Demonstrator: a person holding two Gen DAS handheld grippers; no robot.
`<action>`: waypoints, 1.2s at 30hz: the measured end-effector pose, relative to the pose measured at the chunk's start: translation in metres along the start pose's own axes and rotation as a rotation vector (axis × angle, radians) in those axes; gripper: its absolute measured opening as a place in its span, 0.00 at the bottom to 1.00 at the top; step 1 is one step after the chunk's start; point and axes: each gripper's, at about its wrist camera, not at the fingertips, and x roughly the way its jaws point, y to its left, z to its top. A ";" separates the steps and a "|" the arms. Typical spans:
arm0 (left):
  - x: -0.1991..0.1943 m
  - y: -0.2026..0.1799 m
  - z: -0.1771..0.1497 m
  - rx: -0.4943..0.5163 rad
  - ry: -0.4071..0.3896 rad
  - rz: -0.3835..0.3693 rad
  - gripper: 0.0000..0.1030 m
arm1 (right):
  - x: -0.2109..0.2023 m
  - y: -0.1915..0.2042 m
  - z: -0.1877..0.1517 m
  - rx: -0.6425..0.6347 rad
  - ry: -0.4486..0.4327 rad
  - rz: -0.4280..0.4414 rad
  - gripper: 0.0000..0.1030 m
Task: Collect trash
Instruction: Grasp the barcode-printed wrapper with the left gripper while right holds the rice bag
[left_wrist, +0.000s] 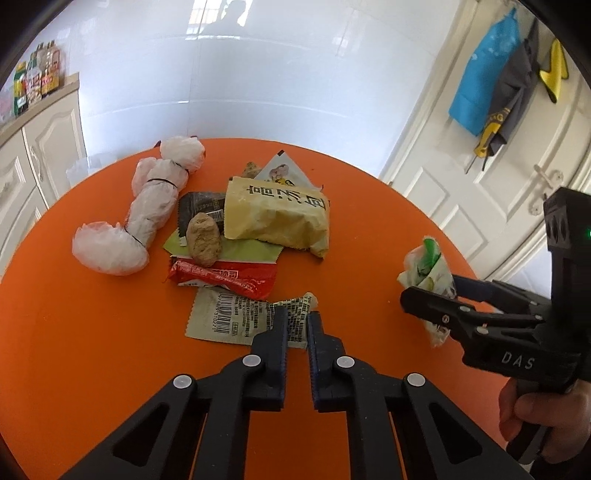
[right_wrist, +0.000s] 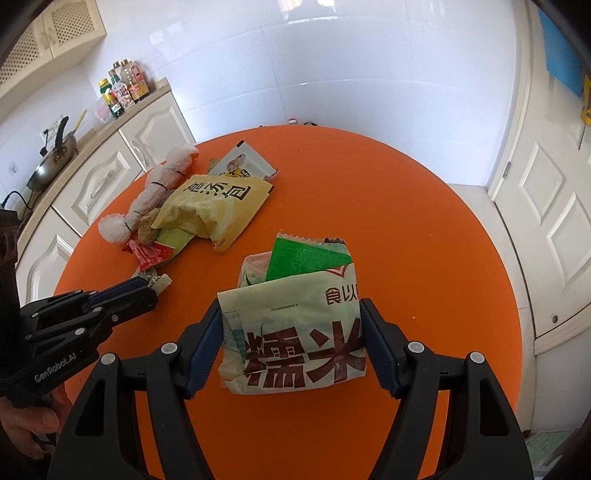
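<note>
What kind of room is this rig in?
Most likely a home kitchen or dining corner. A wok sits on a counter over cream cabinets, with condiment bottles at the counter's far end. White tiled walls surround a round orange table strewn with snack wrappers.

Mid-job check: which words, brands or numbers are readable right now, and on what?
"DAS": right gripper body.
"GenRobot.AI": left gripper body.
"糯米", "食以": pale bag in the right gripper.
"面包": yellow bag, other characters unclear.
Barcode digits and fine print on beige wrapper: too small.
</note>
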 end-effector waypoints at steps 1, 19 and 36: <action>0.000 -0.002 0.000 0.004 0.000 0.021 0.06 | 0.001 0.000 0.000 0.001 0.000 -0.002 0.70; 0.015 0.008 -0.001 0.073 0.025 0.211 0.75 | 0.005 -0.001 0.000 -0.002 0.006 -0.001 0.70; 0.007 0.022 0.002 -0.048 -0.003 0.013 0.31 | 0.004 -0.002 0.000 -0.002 0.013 -0.001 0.70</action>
